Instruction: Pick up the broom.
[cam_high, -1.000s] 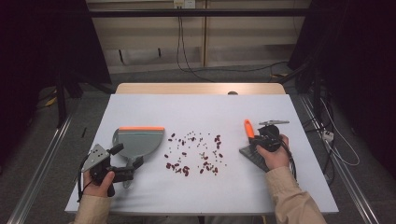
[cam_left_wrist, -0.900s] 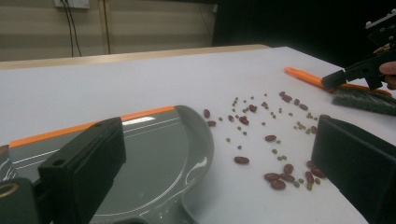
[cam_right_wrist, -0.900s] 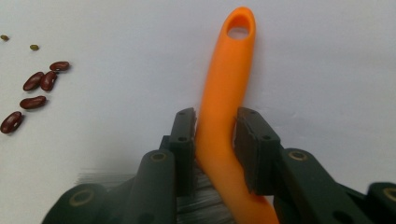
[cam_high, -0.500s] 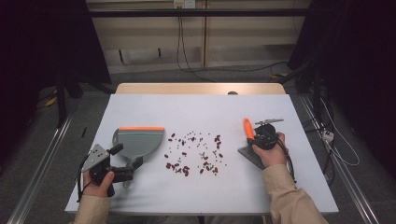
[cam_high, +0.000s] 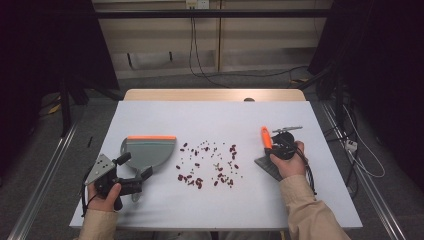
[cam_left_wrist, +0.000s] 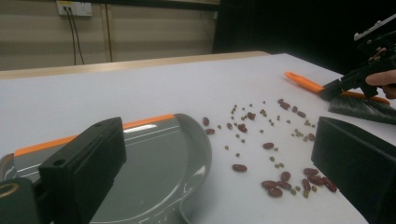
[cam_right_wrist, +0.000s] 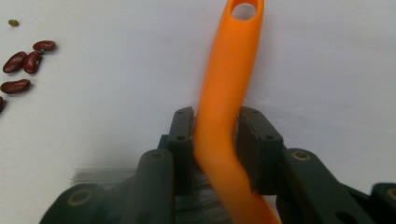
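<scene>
On the white table (cam_high: 320, 200), no legible writing appears. Scattered beans (cam_high: 207, 165) lie between the grey dustpan (cam_high: 148, 152) and the brush (cam_high: 266, 150). The right gripper (cam_right_wrist: 215, 140) pinches the brush's orange handle; the left gripper (cam_left_wrist: 210, 186) has its jaws spread beside the dustpan.

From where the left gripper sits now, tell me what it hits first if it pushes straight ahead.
The grey dustpan most likely: the left gripper is open, and the pan lies just beyond its jaws, slightly to one side. The scattered beans lie on the other side. Depth is uncertain.
</scene>
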